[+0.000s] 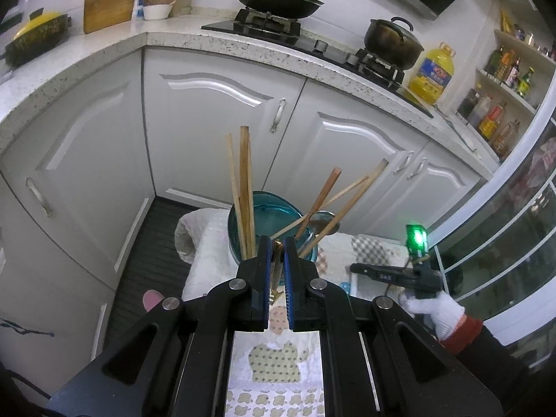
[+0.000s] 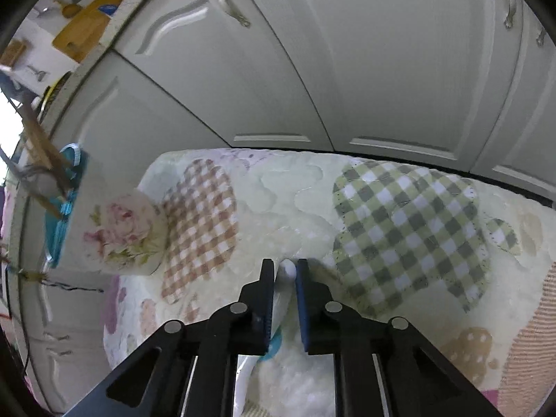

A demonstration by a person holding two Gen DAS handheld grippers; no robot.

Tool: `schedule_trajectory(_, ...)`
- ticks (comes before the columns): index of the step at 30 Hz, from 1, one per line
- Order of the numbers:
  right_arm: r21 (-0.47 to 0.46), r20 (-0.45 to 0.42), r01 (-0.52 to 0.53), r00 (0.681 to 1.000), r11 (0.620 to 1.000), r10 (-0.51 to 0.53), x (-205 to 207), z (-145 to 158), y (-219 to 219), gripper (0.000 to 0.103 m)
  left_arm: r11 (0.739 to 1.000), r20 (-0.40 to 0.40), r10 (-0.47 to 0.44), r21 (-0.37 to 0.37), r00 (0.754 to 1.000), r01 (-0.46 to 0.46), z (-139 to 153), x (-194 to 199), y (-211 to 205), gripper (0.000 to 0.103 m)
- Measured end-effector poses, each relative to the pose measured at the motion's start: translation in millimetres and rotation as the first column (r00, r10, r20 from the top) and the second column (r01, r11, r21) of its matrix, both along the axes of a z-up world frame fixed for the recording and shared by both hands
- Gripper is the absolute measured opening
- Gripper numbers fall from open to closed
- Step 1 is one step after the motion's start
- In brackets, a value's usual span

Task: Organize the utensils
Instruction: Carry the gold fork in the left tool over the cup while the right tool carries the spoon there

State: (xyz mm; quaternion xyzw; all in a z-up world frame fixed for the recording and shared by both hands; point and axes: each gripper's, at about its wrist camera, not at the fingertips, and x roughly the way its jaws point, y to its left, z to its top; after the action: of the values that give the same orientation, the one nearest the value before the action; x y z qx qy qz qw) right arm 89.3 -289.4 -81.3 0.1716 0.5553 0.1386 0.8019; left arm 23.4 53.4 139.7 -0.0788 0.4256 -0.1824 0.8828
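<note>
Utensils first: the slim brass-coloured metal fork [image 1: 277, 271] is clamped between the blue pads of the left gripper [image 1: 277, 243]. Its tines point back toward the camera, and it sits just in front of the teal-lined round holder [image 1: 239, 208]. That holder already carries the long wooden chopsticks [image 1: 245, 187] and a steel spoon [image 1: 318, 222].

My worry here is the opening. Several sticks lean across it, so a fork pushed in blind could lever one out. It could also tip the holder, which stands on a soft patchwork quilt [image 2: 399, 215] (not a firm base). The fork is thin too, and I judge it could swivel in the pads if it catches a stick.

Further right, the white-gloved hand [image 1: 434, 309] brings the right gripper [image 2: 285, 264] low over the quilt. Its jaws are closed on a smooth white utensil handle [image 2: 279, 305], pinched near the tip. I reckon a glossy piece held so far out could slide free, or the pads could drag the fabric.

There is little to read:
- **Right gripper:** small white characters on the body, perhaps "2AS", though I can't be sure.
- **Yellow plastic oil jug [image 1: 432, 74]:** a blue label too small to read.
- **Shelf bottles:** their labels are also too small to read
</note>
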Motion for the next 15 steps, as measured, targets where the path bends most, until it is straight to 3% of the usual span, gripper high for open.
schedule_trajectory(7,0.034,0.109,-0.066,0.992,0.997,0.062,-40,54,-1,0.008,1.000,0.024,0.005,-0.003,1.000,-0.005,6,-1,-2,0.005)
schedule_trajectory(15,0.034,0.257,-0.144,0.957,0.989,0.131,-57,130,18,0.007,0.999,0.054,0.046,0.006,0.997,-0.046,14,2,1,0.005)
